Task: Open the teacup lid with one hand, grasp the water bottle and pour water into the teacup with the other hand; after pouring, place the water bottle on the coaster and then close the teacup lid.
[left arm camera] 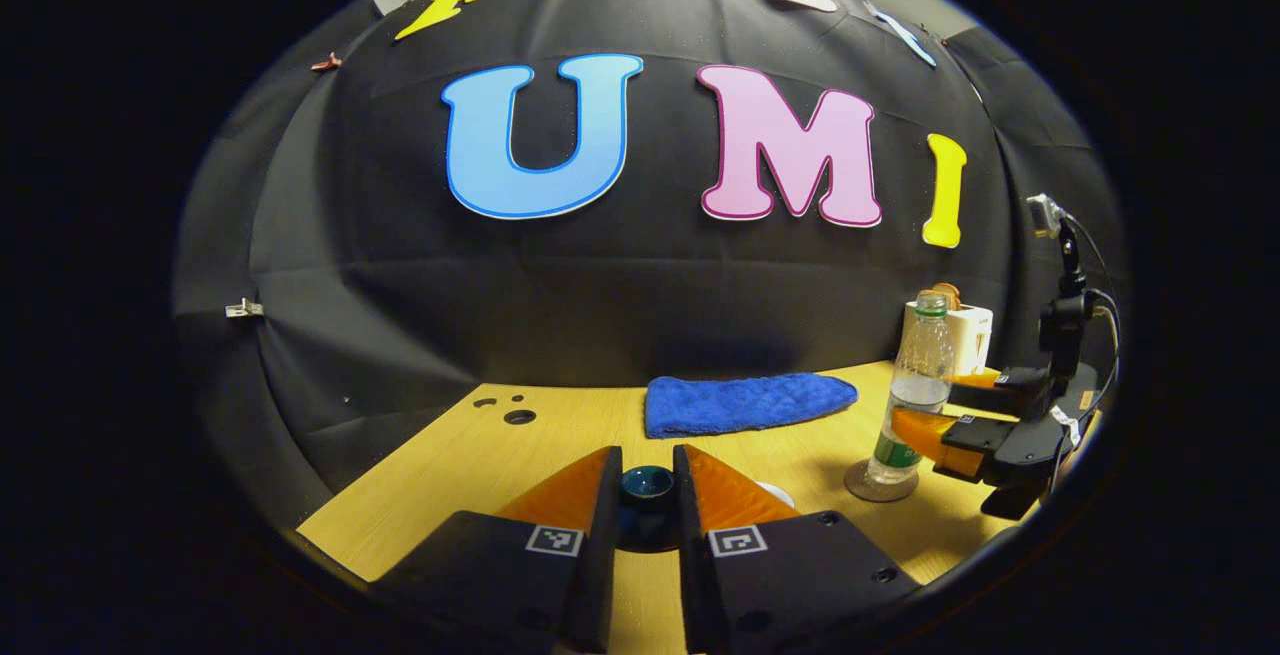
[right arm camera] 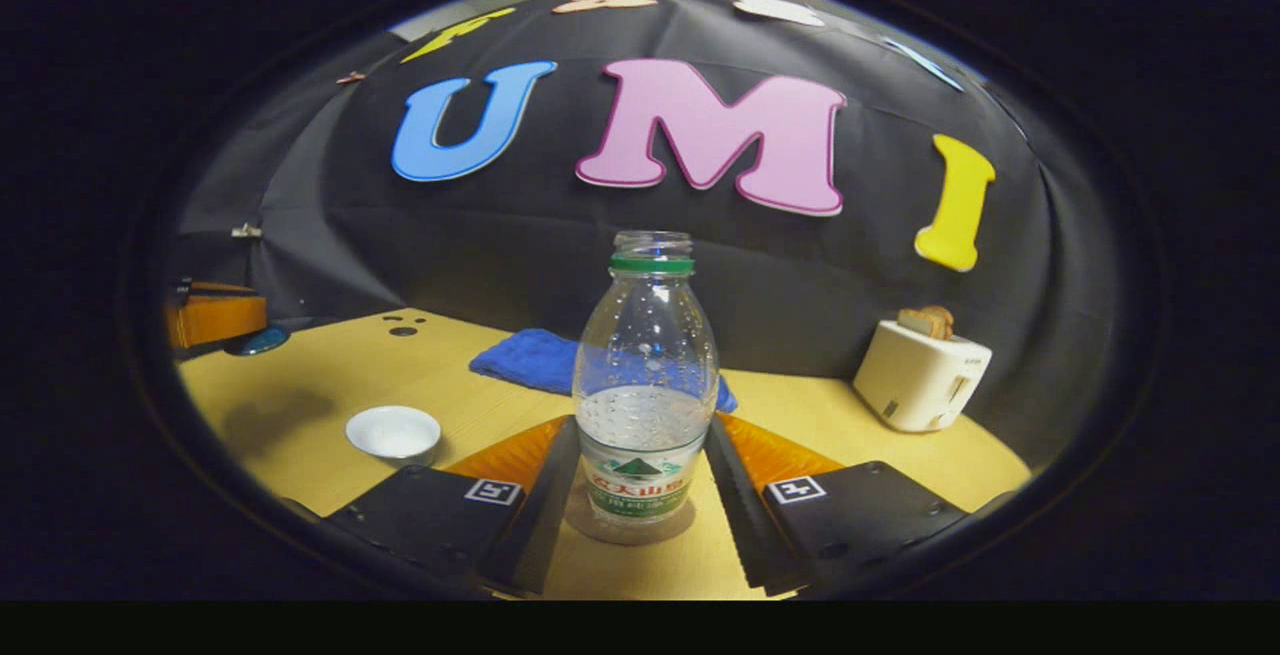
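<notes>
The left claw held a small dark-blue glazed teacup lid pinched between its two fingers, lifted above the pale wooden surface; its jaws stood only as far apart as the lid was wide, and both seemed to press on it; in the right gripper view the same lid showed at the far left edge, raised off the surface. The right claw sat with its fingers on either side of a clear plastic water bottle with a green neck ring and a green-and-white label; the jaws were parted about as wide as the bottle, but whether they pressed on it or merely flanked it I could not tell. The bottle stood upright, capless, roughly a third full, on a round brownish coaster; in the left gripper view the right claw reached it from the right. A small white open teacup sat on the surface left of the bottle, well apart from it; a crumpled blue cloth lay toward the back wall; a cream toaster with bread in it stood at the right.
</notes>
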{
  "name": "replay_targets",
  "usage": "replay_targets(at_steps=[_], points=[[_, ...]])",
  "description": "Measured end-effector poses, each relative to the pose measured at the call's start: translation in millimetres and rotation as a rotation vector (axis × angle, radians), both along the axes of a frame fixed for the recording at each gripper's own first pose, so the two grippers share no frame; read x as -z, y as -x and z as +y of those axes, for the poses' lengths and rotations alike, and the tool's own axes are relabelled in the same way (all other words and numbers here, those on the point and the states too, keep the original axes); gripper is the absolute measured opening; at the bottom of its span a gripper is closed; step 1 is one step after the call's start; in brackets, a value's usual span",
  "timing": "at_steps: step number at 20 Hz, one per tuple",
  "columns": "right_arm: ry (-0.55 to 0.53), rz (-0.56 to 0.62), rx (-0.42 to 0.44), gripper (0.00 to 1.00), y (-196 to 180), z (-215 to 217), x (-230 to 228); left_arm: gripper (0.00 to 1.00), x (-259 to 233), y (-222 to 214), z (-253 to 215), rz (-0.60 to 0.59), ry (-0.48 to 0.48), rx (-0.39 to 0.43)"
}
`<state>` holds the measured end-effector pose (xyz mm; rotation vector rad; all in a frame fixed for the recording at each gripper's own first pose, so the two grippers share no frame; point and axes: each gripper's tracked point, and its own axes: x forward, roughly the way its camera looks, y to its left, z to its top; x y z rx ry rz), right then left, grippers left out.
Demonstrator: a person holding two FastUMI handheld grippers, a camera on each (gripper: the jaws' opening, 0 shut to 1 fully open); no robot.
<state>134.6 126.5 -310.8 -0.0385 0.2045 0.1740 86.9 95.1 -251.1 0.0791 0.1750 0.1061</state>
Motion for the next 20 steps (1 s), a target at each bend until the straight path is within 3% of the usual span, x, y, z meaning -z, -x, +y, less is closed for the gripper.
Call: replay_targets(at_steps=[1,5,6,7,9,11,12,13,15,16,20], points=[[0.062,-0.028,0.000,0.74,-1,-3,-8,0.35,-2,1,1,-0.004,-0.001,-0.003],[0.423,-0.117,-0.050,0.74,-8,-6,-19,0.35,-5,7,8,-0.011,0.008,-0.021],[0.501,-0.135,-0.066,0.74,-10,-1,-20,0.31,-4,9,12,-0.010,0.009,-0.029],[0.560,-0.146,-0.086,0.74,-10,4,-17,0.34,-4,10,14,-0.010,0.010,-0.036],[0.642,-0.156,-0.127,0.74,-10,16,-12,0.31,-6,13,20,-0.015,0.007,-0.054],[0.721,-0.181,-0.165,0.74,-10,27,-11,0.34,-6,16,23,-0.016,0.006,-0.062],[0.761,-0.193,-0.177,0.70,-11,30,-10,0.31,-4,16,25,-0.016,0.007,-0.067],[0.802,-0.202,-0.188,0.73,-11,33,-8,0.27,-5,17,27,-0.016,0.010,-0.069],[0.892,-0.209,-0.203,0.73,-13,34,-3,0.27,-5,19,30,-0.015,0.011,-0.077],[0.929,-0.213,-0.211,0.73,-13,35,-1,0.35,-4,21,32,-0.015,0.009,-0.080],[1.052,-0.231,-0.260,0.73,-12,47,11,0.35,-1,23,37,-0.012,0.015,-0.088]])
